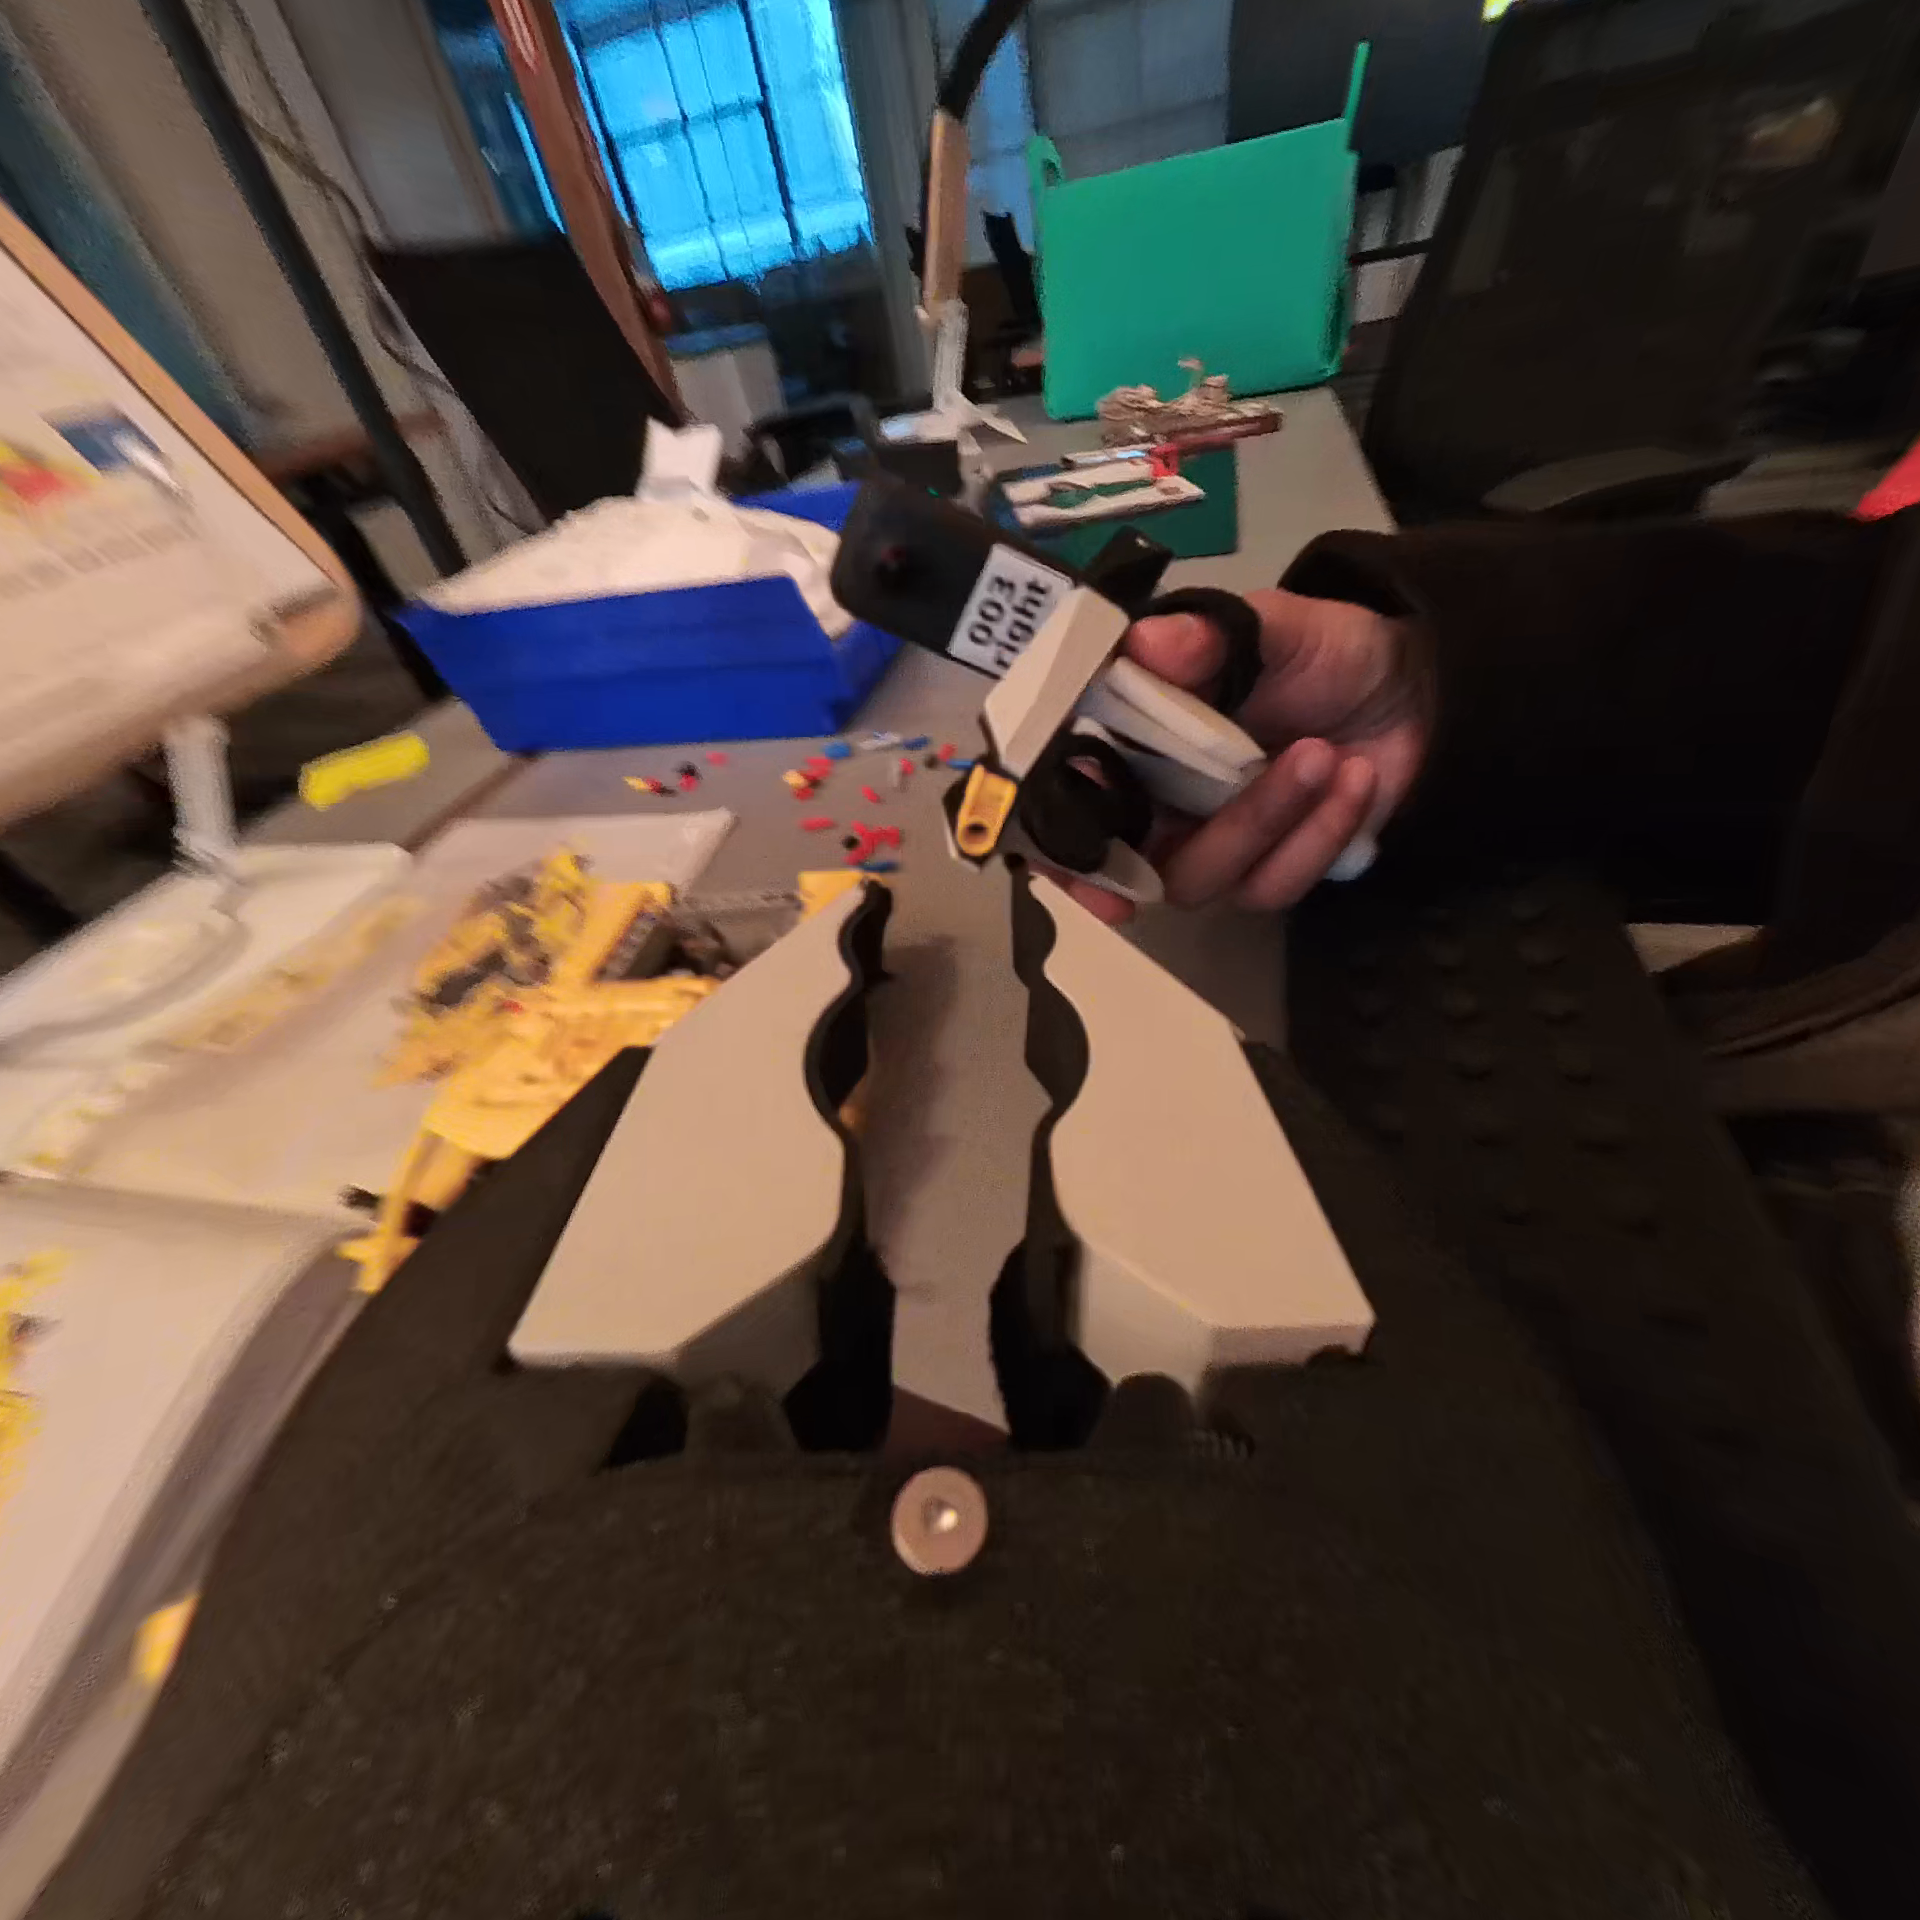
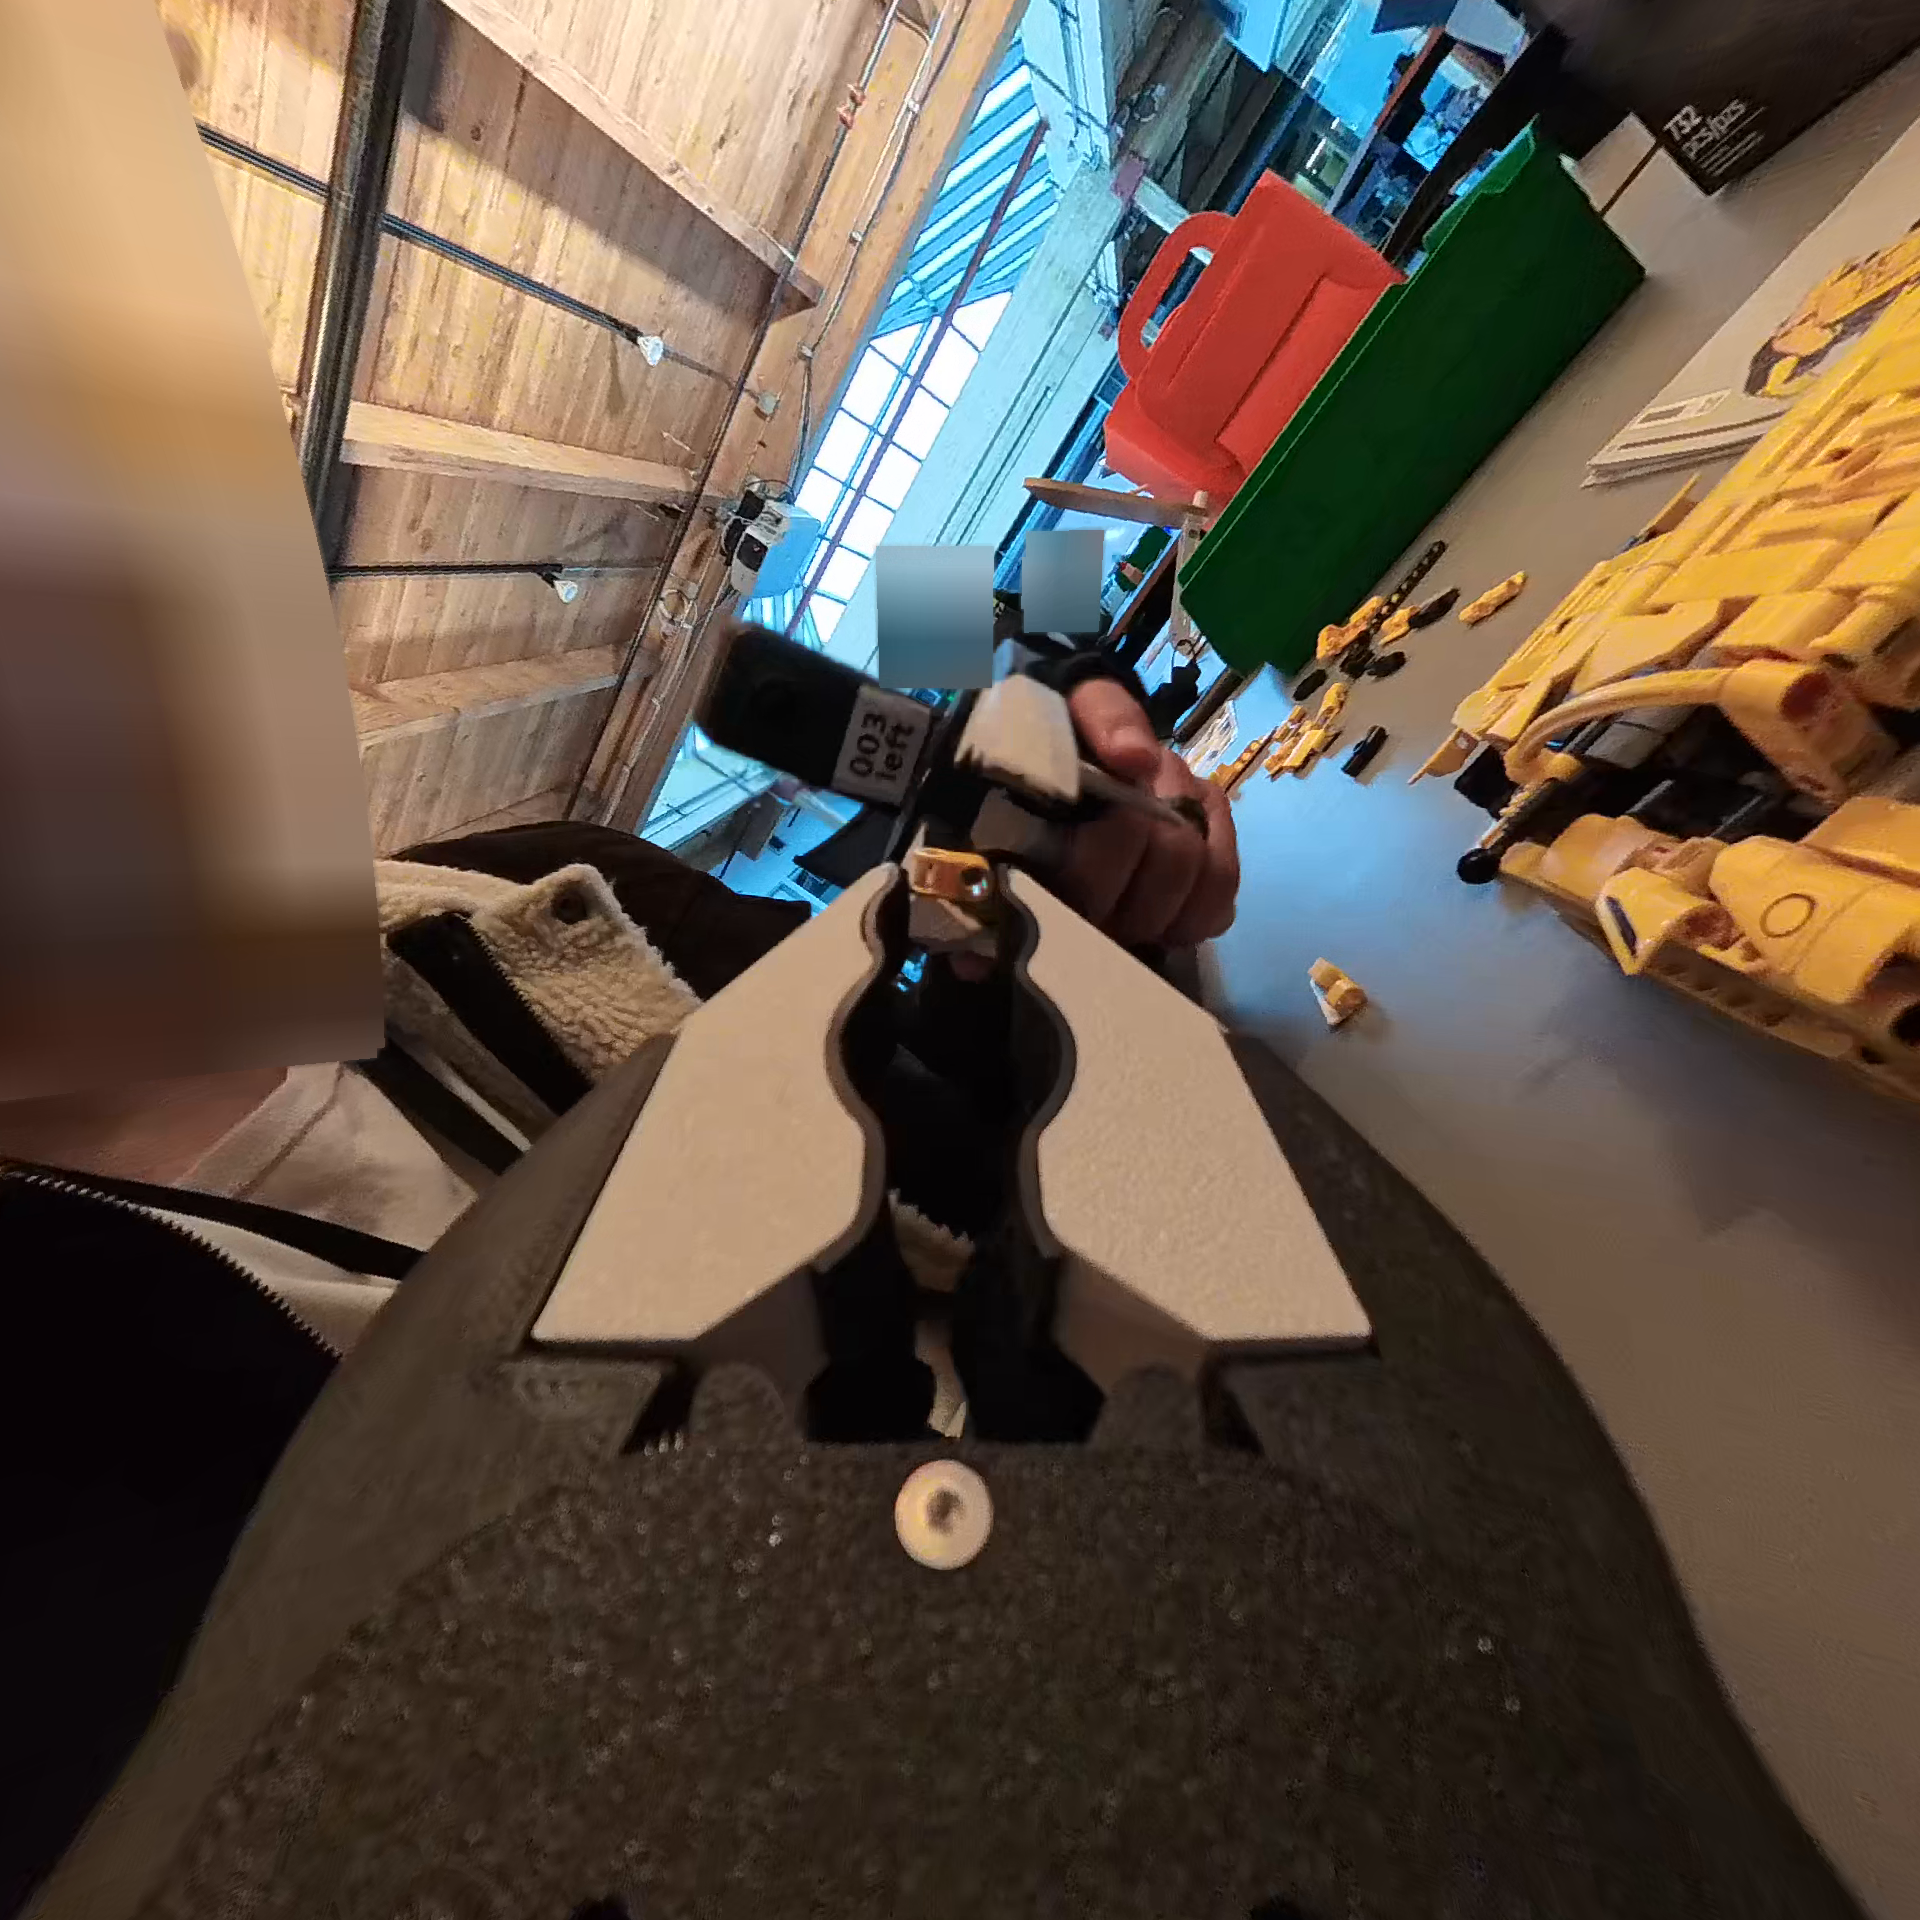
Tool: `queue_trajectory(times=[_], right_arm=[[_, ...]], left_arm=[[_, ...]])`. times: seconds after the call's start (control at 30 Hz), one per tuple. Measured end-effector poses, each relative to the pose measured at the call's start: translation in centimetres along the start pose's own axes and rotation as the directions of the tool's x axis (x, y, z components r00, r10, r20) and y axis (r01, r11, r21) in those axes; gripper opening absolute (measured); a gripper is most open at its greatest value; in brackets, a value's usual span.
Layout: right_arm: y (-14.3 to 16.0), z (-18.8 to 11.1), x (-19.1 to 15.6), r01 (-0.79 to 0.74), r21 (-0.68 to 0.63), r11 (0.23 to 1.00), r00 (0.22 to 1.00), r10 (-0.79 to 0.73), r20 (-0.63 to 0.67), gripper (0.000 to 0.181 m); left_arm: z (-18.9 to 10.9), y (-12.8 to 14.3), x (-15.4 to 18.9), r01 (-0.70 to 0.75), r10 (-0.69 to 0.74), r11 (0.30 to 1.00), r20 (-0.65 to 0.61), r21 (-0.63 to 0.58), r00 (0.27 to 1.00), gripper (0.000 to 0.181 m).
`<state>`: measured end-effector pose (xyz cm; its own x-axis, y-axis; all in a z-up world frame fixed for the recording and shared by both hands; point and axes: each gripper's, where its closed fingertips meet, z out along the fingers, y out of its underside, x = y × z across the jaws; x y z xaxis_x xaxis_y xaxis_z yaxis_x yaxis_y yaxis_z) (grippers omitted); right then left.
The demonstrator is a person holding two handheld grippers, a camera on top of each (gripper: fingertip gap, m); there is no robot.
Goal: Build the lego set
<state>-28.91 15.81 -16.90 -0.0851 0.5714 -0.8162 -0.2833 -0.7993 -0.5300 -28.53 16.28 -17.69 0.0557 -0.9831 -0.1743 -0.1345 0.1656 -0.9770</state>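
Note:
My right gripper (image 2: 951,883) is shut on a small yellow lego piece (image 2: 943,871) with a round hole, pinched at the fingertips and held up in the air. In the left wrist view, the right gripper (image 1: 982,836) shows in a person's hand with the same piece (image 1: 985,808) at its tips. My left gripper (image 1: 954,891) is open and empty, its tips just below and in front of that piece, not touching it. The left gripper (image 2: 982,831) faces the right one from close by. The big yellow lego model (image 2: 1714,727) lies on the grey table (image 2: 1455,1091) to the right.
Loose yellow and black pieces (image 2: 1340,665) lie by a green bin (image 2: 1403,436) and a red bin (image 2: 1226,332). Small red and blue pieces (image 1: 852,800), a blue bin (image 1: 644,665), a yellow tool (image 1: 364,769) and an instruction booklet (image 1: 312,1018) are on the table.

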Motion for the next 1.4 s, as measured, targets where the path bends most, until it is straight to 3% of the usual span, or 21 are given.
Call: queue_trajectory(times=[0.13,0.23,0.3,0.37,0.5,0.57,0.87,1.17,1.27,1.4], right_arm=[[0.3,0.1,0.0,0.024,-0.025,0.999,1.000,-0.024,-0.010,0.015],[-0.2,-0.1,0.8,0.276,-0.055,0.959,0.940,-0.282,-0.192,0.015],[-0.3,-0.5,2.0,0.469,-0.162,0.868,0.802,-0.495,-0.333,0.015],[-0.8,-1.0,3.0,0.594,-0.264,0.760,0.629,-0.643,-0.437,0.015],[0.0,-0.9,4.4,0.691,-0.534,0.488,0.268,-0.858,-0.438,0.016],[0.4,-0.9,5.1,0.678,-0.628,0.382,0.133,-0.904,-0.406,0.016],[1.0,-0.4,5.8,0.608,-0.782,0.136,-0.157,-0.945,-0.286,0.015],[1.5,-0.2,6.2,0.554,-0.832,0.026,-0.267,-0.941,-0.207,0.015],[1.5,-0.1,6.2,0.580,-0.811,0.075,-0.214,-0.947,-0.241,0.015],[0.3,-1.8,4.8,0.645,-0.728,0.234,-0.103,-0.917,-0.386,0.018]], left_arm=[[-0.2,-0.1,1.0,0.240,-0.243,0.970,-0.149,-0.038,0.959,0.027],[-0.2,0.7,0.8,0.482,-0.497,0.867,-0.232,-0.125,0.836,0.028],[-0.5,0.4,0.5,0.642,-0.656,0.750,-0.306,-0.160,0.691,0.028],[-0.5,0.8,-0.6,0.718,-0.729,0.676,-0.297,-0.165,0.617,0.027],[-0.1,2.6,-1.5,0.715,-0.740,0.673,-0.200,-0.191,0.642,0.027],[0.2,3.5,-0.9,0.699,-0.738,0.674,-0.187,-0.237,0.648,0.027],[0.3,4.5,-0.4,0.735,-0.793,0.609,-0.191,-0.299,0.579,0.012],[0.4,5.0,0.1,0.677,-0.746,0.660,-0.184,-0.325,0.640,0.007],[0.3,5.1,0.2,0.676,-0.749,0.657,-0.185,-0.335,0.636,0.006],[-0.4,4.5,-1.1,0.718,-0.770,0.637,-0.186,-0.282,0.610,0.006]])
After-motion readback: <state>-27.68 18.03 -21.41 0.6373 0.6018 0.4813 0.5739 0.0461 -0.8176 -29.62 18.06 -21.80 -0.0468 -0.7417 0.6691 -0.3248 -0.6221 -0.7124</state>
